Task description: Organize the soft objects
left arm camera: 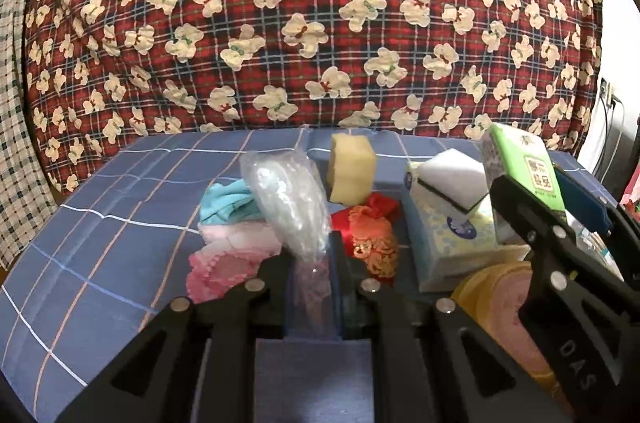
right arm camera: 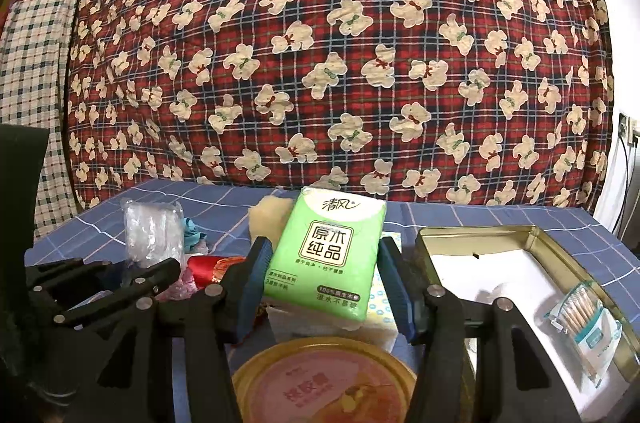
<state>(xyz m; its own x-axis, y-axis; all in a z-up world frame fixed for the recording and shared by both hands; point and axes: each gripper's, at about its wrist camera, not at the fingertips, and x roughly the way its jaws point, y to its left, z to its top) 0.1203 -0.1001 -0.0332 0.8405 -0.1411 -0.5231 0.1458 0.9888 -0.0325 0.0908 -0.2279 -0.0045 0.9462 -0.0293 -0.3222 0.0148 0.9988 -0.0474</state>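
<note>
Two hand-held grippers are loaded. Your right hand-held gripper (right arm camera: 320,287) clamps the green soft pack of paper tissues (right arm camera: 322,257) by its long sides, upright above the round gold-rimmed pink lid (right arm camera: 324,379). It is light and squashy, so keep the pads mid-body. Your left hand-held gripper (left arm camera: 312,283) is pinched on the clear crinkly plastic bag (left arm camera: 286,199), slippery and limp; hold it low by the neck. At ten o'clock of the bag lie folded pink and teal cloths (left arm camera: 228,235). At two o'clock stand a red brocade pouch (left arm camera: 370,235), a yellow sponge block (left arm camera: 351,169) and a white sponge on a tissue box (left arm camera: 448,235), crowding the blue checked desk (left arm camera: 100,223). The open gold tin (right arm camera: 560,263) at three o'clock holds cotton swabs (right arm camera: 586,319).
</note>
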